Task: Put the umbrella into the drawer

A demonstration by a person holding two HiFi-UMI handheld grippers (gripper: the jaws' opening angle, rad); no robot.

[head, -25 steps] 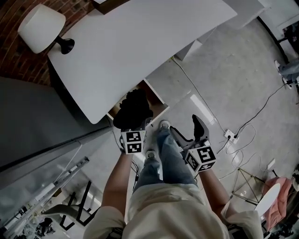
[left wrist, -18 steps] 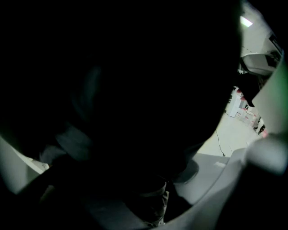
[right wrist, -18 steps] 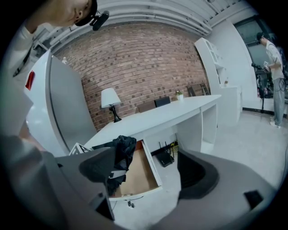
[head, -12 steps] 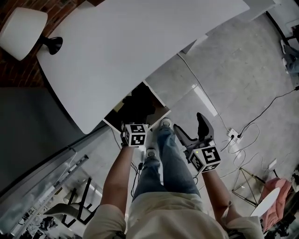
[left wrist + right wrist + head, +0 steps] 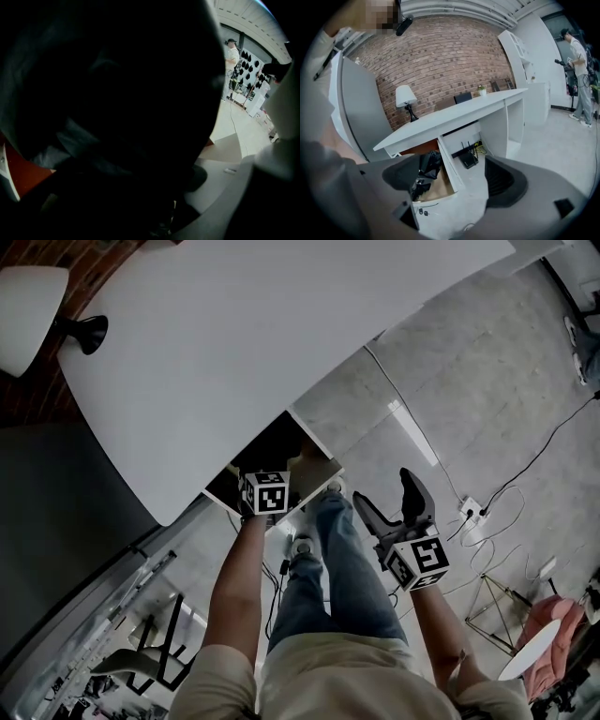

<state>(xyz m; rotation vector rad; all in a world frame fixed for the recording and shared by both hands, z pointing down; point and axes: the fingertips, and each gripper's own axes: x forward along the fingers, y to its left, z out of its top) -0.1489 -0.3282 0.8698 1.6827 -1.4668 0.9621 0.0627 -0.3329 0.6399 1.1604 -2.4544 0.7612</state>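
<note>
The umbrella point(image 5: 425, 167) is a black, folded bundle, already down inside the open drawer point(image 5: 320, 450) under the white desk point(image 5: 262, 334). In the right gripper view it lies along the drawer's depth, one end toward the back and the other toward the open front, against the drawer's left side. Which end is the handle I can't tell, as the fabric is crumpled and dark. From the head view it merges with the shadow in the drawer.

The left gripper point(image 5: 266, 480) reaches steeply down into the drawer and has its jaws clamped on the umbrella. Its own view is almost wholly filled with black cloth pressed close to the lens.

The right gripper point(image 5: 394, 503) hangs beside the person's jeans point(image 5: 337, 559), off to the right of the drawer and apart from it. Its jaws are spread wide with nothing between them.

The drawer has white walls and a pale wooden bottom, bare on its right half. The umbrella and the left gripper are all I can make out inside it. Below the desk, right of the drawer, a small black box with two antennas point(image 5: 468, 157) stands on the floor.

A lamp point(image 5: 405, 96) with a white shade and a little potted plant point(image 5: 482, 89) stand on the desk.

The only markings I can see are the black-and-white square patterns on the two gripper cubes point(image 5: 421, 562); they carry no words.
</note>
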